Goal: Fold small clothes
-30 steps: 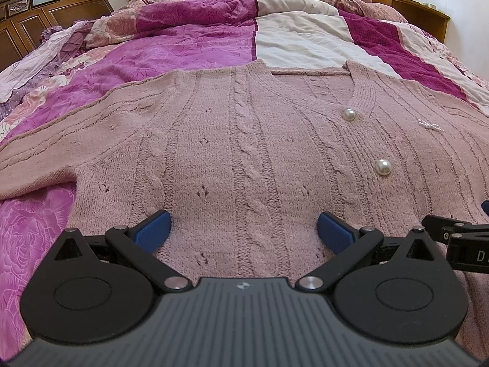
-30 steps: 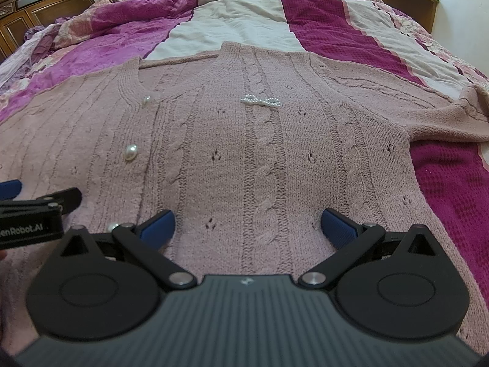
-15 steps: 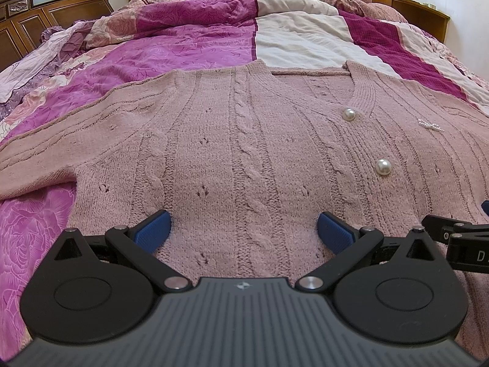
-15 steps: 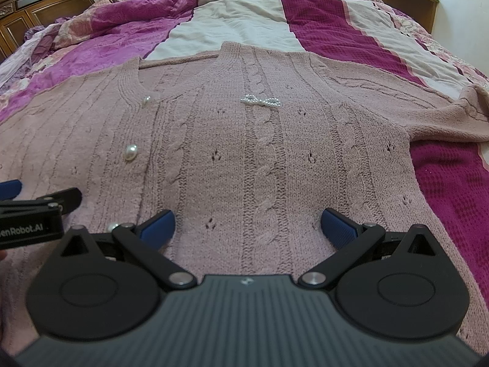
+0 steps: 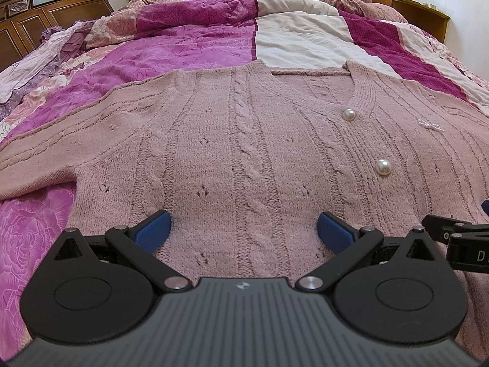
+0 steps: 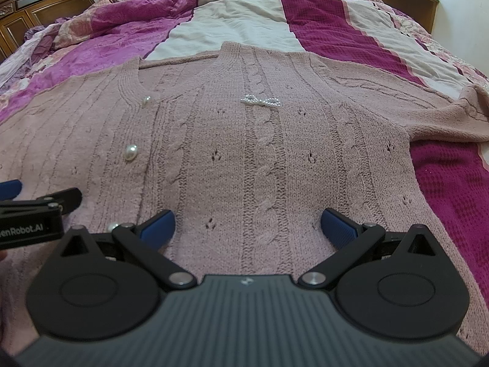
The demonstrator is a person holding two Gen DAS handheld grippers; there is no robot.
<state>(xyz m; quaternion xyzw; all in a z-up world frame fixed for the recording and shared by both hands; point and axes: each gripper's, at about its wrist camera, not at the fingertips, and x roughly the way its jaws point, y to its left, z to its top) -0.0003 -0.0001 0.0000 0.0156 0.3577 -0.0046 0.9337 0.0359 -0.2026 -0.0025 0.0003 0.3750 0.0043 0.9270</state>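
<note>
Currently listed, one dusty-pink cable-knit cardigan [image 5: 244, 140], spread flat and front side up on a bed [image 5: 189, 42], neckline toward the far end. Both sleeves run outward: one lies across the magenta floral quilt [image 5: 27, 232] in the left wrist view, the other across the dark magenta waffle-weave blanket [image 6: 446, 183] in the right wrist view. A cream panel of bedding [image 6: 232, 30] shows just beyond the neckline.

Fittings on the cardigan: pearl buttons [image 5: 383, 167] down the placket, two plain in the left wrist view, a third partly hidden behind the linkage in the right wrist view; one small beaded bow [image 6: 260, 101] on the chest panel beside the placket.

Left gripper [image 5: 243, 234]: low over the hem area, to the left of the placket. Its blue-padded fingers [image 5: 152, 234] stand wide apart, with nothing between them but the knit lying below. Whether the pads touch the fabric cannot be told.

Right gripper [image 6: 248, 227]: low over the hem area, to the right of the placket. Fingers [image 6: 339, 229] likewise spread wide, holding nothing.

Each gripper appears at the edge of the other's view, side by side and apart.

Background: dark carved wooden headboard [image 5: 52, 6] at far left, wooden bed frame along the far and right sides, rumpled bedding heaped at the far end.
</note>
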